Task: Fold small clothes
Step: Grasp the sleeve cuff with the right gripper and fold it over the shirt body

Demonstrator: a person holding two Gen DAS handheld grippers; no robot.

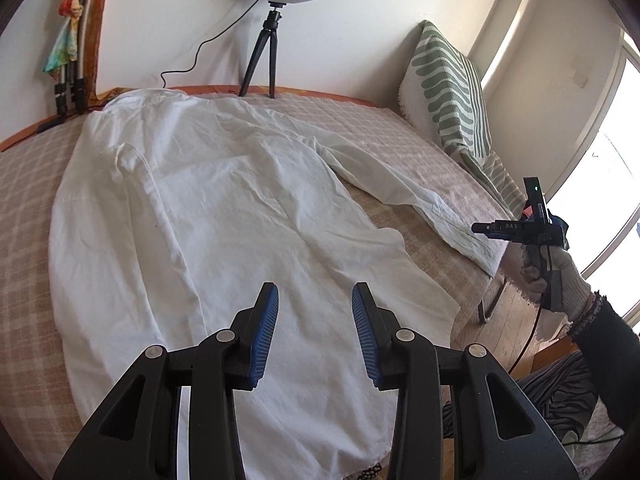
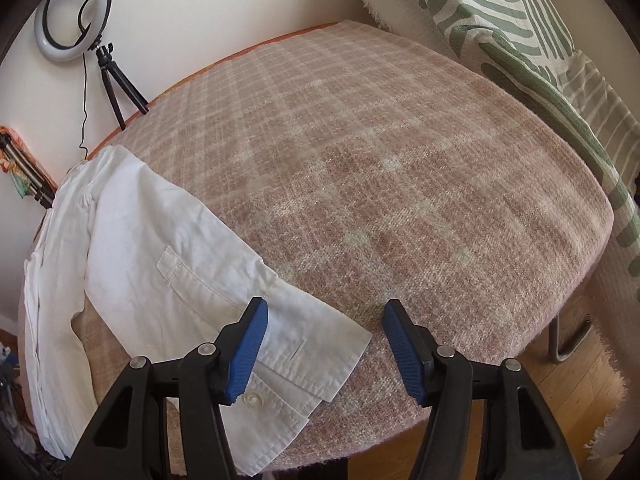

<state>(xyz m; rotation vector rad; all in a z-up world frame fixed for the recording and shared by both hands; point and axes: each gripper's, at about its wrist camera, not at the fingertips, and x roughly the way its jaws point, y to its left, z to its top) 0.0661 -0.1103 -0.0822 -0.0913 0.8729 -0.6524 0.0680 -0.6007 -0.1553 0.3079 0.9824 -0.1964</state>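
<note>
A white long-sleeved shirt (image 1: 208, 200) lies flat on the pink checked bedcover (image 1: 404, 136), one sleeve (image 1: 404, 184) stretched toward the bed's right edge. My left gripper (image 1: 315, 294) hovers open over the shirt's lower body, nothing between its blue pads. In the right wrist view the sleeve's buttoned cuff (image 2: 316, 352) lies near the bed's front edge. My right gripper (image 2: 324, 310) hangs open just above that cuff, its jaws apart on either side of the cuff's end, not pressing it. The right gripper (image 1: 478, 227) also shows in the left wrist view, held by a gloved hand (image 1: 560, 272).
A ring light on a black tripod (image 1: 266, 56) stands at the wall behind the bed. A green-and-white patterned cushion (image 1: 448, 84) leans at the bed's right side. Folded tripods (image 1: 70, 92) and a colourful cloth hang at the far left. Wooden floor (image 2: 576, 396) lies beyond the bed's edge.
</note>
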